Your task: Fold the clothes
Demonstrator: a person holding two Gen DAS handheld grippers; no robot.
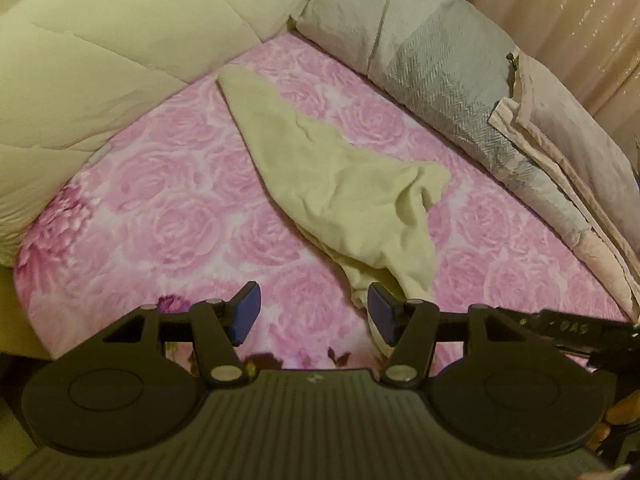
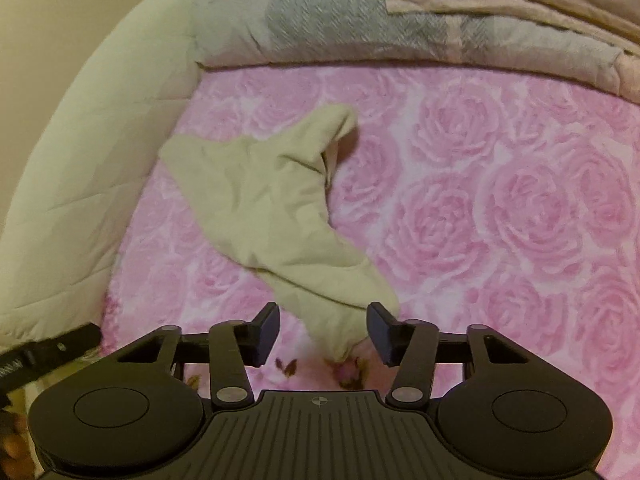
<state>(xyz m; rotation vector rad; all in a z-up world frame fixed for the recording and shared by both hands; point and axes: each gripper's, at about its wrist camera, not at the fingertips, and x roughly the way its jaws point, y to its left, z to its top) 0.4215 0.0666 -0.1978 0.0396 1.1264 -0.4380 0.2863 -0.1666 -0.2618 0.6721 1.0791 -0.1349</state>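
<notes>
A pale yellow-green garment (image 1: 336, 184) lies crumpled on the pink rose-print bed sheet (image 1: 160, 208). It tapers to a narrow end near both grippers. My left gripper (image 1: 314, 314) is open and empty; the garment's near end lies just by its right fingertip (image 1: 380, 312). In the right wrist view the same garment (image 2: 272, 200) stretches from mid-left down to my right gripper (image 2: 324, 336), which is open, with the garment's narrow end lying between its fingers, not clamped.
A cream quilted duvet (image 1: 104, 64) is piled along the left. A grey pillow (image 1: 432, 52) and folded beige bedding (image 1: 568, 152) lie along the far right. The duvet (image 2: 80, 160) and pillow (image 2: 320, 16) also show in the right wrist view. The other gripper's arm (image 1: 580, 332) reaches in at right.
</notes>
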